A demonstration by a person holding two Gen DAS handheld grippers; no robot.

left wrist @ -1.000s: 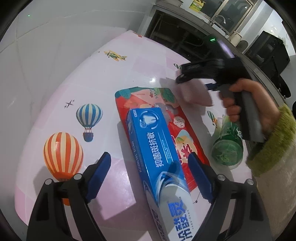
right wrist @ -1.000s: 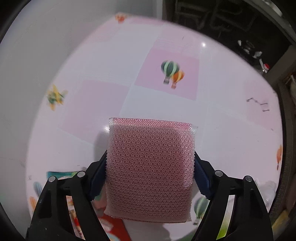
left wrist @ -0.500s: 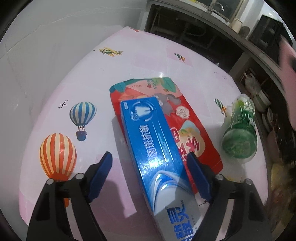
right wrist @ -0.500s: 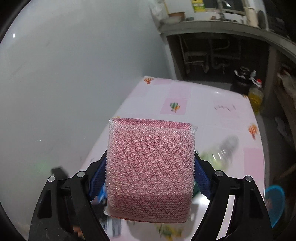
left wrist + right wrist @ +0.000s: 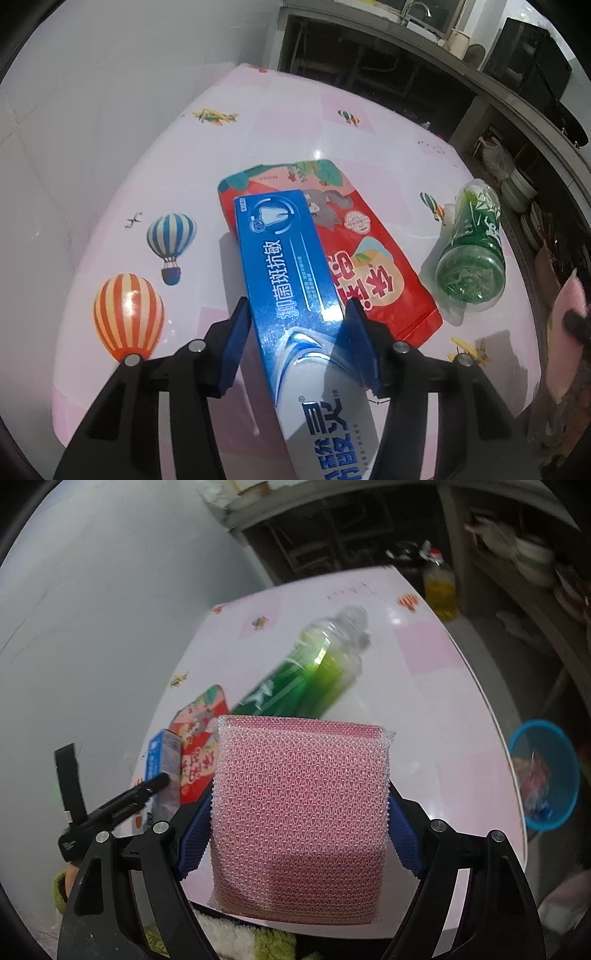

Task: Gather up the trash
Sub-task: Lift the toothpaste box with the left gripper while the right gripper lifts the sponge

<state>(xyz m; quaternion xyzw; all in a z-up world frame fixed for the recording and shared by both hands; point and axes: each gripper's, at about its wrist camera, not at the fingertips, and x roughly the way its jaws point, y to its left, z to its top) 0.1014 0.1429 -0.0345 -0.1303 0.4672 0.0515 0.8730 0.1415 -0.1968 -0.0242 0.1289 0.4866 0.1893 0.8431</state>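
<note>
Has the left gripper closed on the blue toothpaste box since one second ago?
Yes. The left gripper had its blue pads well apart from the toothpaste box; now both pads press its sides. The box still lies across the red snack bag.

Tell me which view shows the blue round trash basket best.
The right wrist view: the blue round trash basket stands on the floor past the pink table's right edge, litter visible inside. The left wrist view does not show it at all.

One box (image 5: pixel 291 280), pouch (image 5: pixel 373 266), bottle (image 5: pixel 472 258), sponge (image 5: pixel 299 819), bin (image 5: pixel 546 775).
</note>
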